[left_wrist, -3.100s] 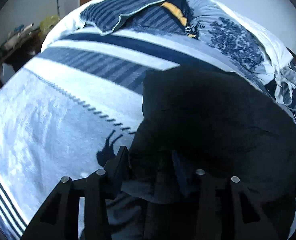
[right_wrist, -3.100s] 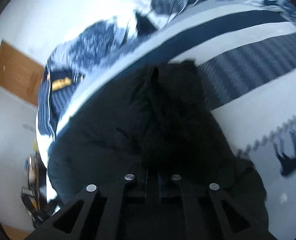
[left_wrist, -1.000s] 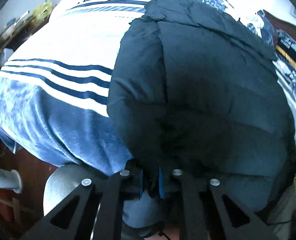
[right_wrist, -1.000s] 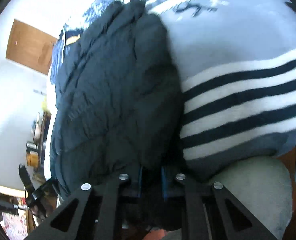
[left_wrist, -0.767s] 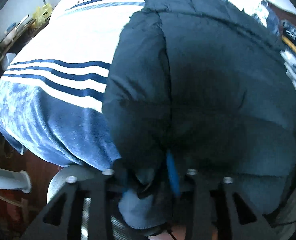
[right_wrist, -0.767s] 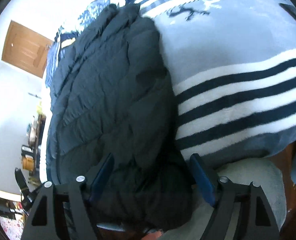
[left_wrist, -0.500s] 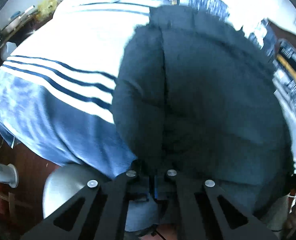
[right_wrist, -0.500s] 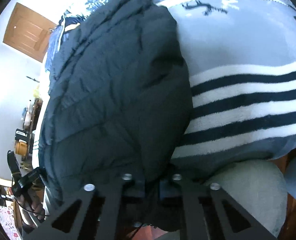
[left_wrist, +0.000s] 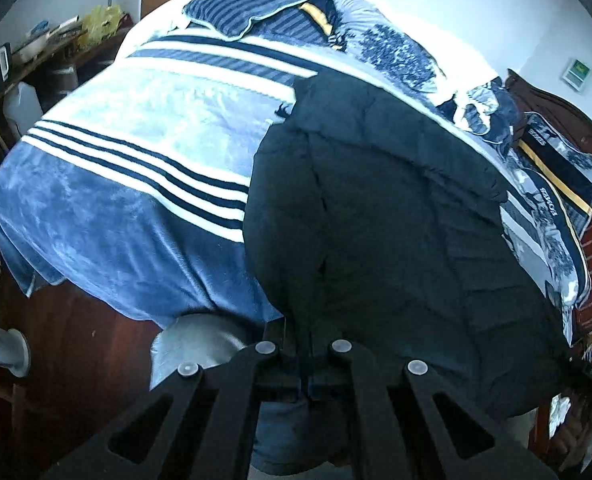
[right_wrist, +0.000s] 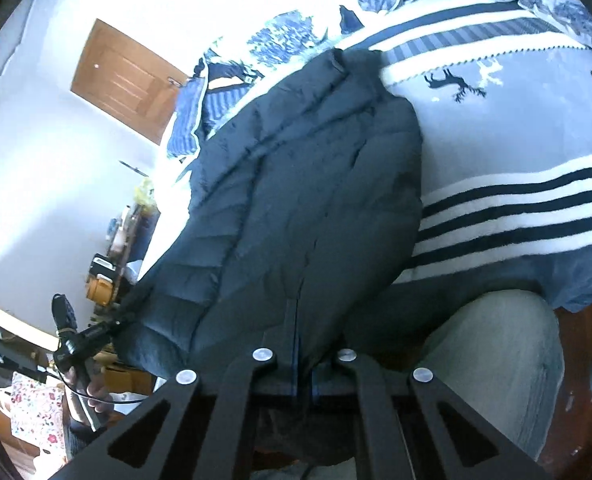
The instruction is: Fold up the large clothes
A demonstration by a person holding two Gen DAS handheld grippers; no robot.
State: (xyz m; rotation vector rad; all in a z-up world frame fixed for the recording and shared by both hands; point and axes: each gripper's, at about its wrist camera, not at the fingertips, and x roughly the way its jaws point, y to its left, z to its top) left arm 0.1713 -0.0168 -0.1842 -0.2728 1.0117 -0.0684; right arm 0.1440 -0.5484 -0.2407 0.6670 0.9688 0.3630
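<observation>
White walls [right_wrist: 36, 152], wooden door [right_wrist: 124, 80]

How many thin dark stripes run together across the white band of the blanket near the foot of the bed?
3. The dark stripes run side by side across the blanket, beside the black jacket. Their ends pass under the jacket, so part is hidden.

Cool daylight blows out the white wall [right_wrist: 56, 128] and the bedding beside the jacket [left_wrist: 376, 220], which reads nearly black with little detail, while fisheye bending and dark corners ring both fairly sharp views.
</observation>
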